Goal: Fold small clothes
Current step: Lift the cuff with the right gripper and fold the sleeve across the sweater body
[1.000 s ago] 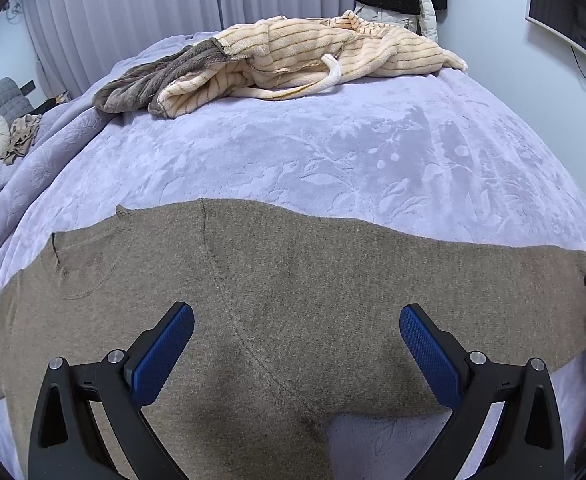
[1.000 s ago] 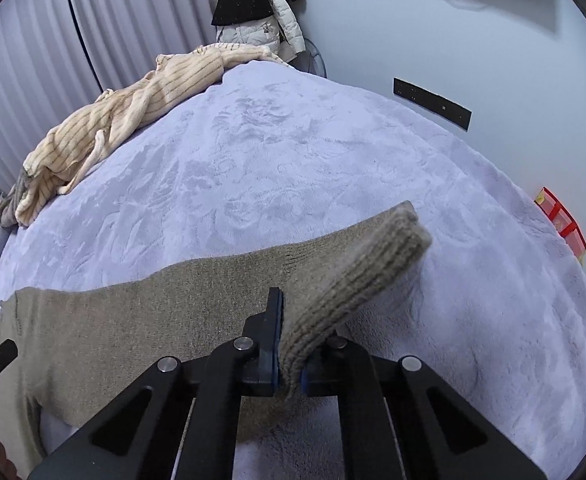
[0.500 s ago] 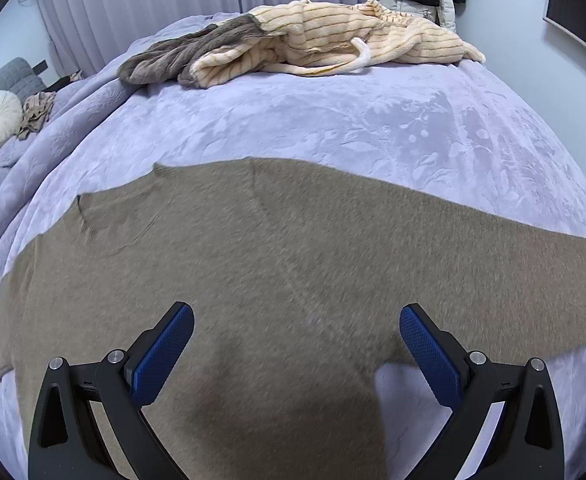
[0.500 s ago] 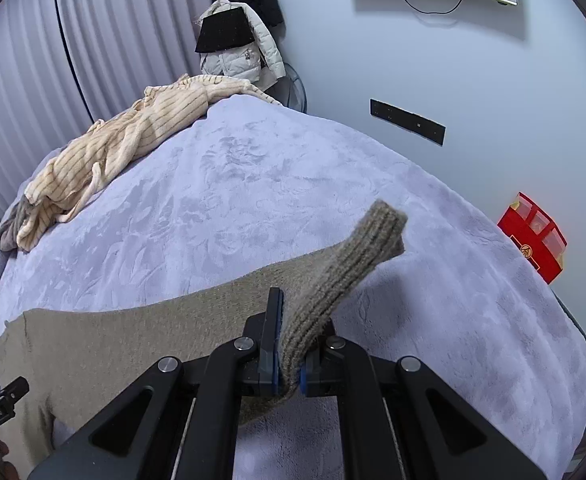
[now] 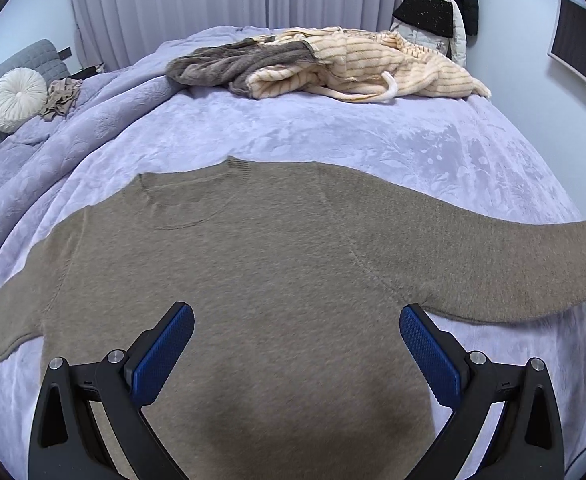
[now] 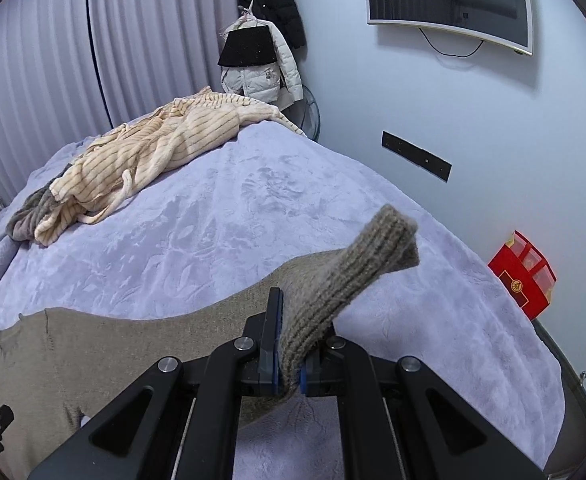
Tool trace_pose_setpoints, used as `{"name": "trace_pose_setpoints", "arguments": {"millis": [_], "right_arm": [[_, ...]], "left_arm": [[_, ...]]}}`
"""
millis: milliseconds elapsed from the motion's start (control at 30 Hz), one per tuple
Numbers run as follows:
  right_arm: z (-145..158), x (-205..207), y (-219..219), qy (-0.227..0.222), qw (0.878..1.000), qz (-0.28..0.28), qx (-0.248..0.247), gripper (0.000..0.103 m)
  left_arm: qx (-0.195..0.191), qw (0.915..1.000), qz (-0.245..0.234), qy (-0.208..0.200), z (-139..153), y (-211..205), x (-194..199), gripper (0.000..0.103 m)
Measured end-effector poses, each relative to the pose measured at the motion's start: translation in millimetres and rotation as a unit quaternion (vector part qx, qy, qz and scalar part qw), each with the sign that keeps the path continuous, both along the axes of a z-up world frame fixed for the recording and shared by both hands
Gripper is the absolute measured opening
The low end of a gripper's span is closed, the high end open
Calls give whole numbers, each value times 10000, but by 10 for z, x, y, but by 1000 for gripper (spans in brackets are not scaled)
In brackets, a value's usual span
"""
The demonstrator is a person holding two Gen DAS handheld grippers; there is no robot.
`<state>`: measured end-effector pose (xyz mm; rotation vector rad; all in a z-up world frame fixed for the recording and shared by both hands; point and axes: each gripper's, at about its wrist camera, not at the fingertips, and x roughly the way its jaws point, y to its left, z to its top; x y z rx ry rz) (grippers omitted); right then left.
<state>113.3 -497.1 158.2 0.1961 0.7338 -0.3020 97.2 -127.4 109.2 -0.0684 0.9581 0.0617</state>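
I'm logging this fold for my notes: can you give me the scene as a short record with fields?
surface: lilac blanket on a bed
garment: taupe sweater, spread flat, neckline away from the camera
right tool: shut on the ribbed sleeve cuff, lifted off the blanket
left tool: open, above the sweater's body, holding nothing
other clothes: striped cream garment and grey garment, heaped at the far end

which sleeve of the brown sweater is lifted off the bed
The one at the sweater's right end: its ribbed cuff is clamped in the right gripper and raised above the bed. The other sleeve lies flat.
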Motion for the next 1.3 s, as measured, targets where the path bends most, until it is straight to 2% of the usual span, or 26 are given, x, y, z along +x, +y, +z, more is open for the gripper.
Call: {"name": "trace_pose_setpoints", "arguments": {"millis": [367,600,733,1033,1300], "right_arm": [[462,-145,698,-335,9980,491,-221,6],[608,-215,1286,-407,9947,882,-341,6],[668,-244,1689,-448,9920,1112,-390,6],[750,-321,2503,-474,9838,1596,-661,6],[686,-310,3152,-428,9769,1930,-812,6]], "left_arm": [[-218,9990,382,-115,93,634,-485,103],[-184,9983,559,-1,-5,977,-780,103],[-275,9974,668,73,-73,1180,-943,103],[-533,9949,852,-79,-27,1590,-1240,103],[-593,9930,1020,-44,-82,1944,-1407,103]]}}
